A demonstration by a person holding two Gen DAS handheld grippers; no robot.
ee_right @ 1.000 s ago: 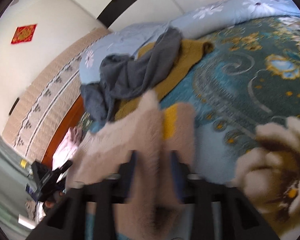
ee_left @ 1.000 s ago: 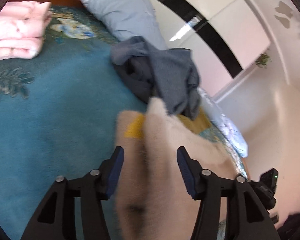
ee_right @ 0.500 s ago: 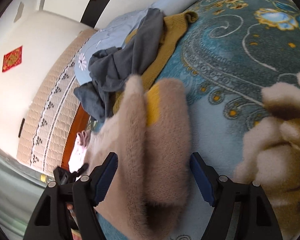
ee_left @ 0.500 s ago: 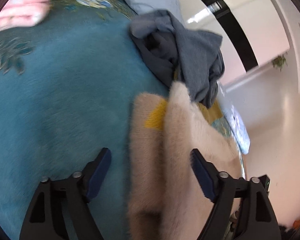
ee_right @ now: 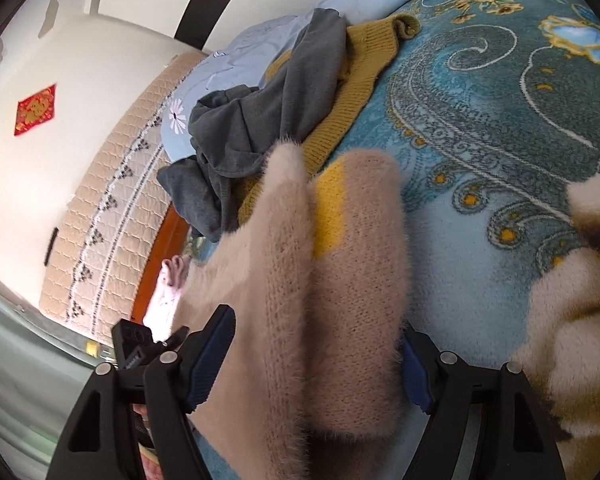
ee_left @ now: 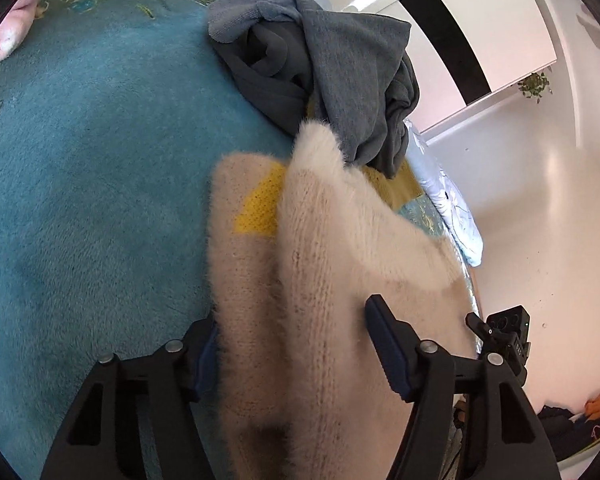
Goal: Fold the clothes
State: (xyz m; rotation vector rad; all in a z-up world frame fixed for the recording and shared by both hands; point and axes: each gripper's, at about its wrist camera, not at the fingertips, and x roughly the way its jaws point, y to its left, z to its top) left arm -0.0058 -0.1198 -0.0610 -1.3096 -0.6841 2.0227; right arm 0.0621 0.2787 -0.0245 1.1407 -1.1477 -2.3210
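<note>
Sweater folds lie on the bed between both my claws: left claw just narrowing, right claw just widening, neither clamped. Grey clothes sit beyond.

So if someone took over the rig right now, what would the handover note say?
Left gripper: open astride the beige sweater; jaws have just been closing, but the pads do not appear to press it.
Right gripper: open astride the same sweater; jaws have just been opening.
Done: the sweater lies doubled over on the teal bed cover.
Left: probably finish its fold, then the grey garments and mustard knit heaped beyond it.
</note>
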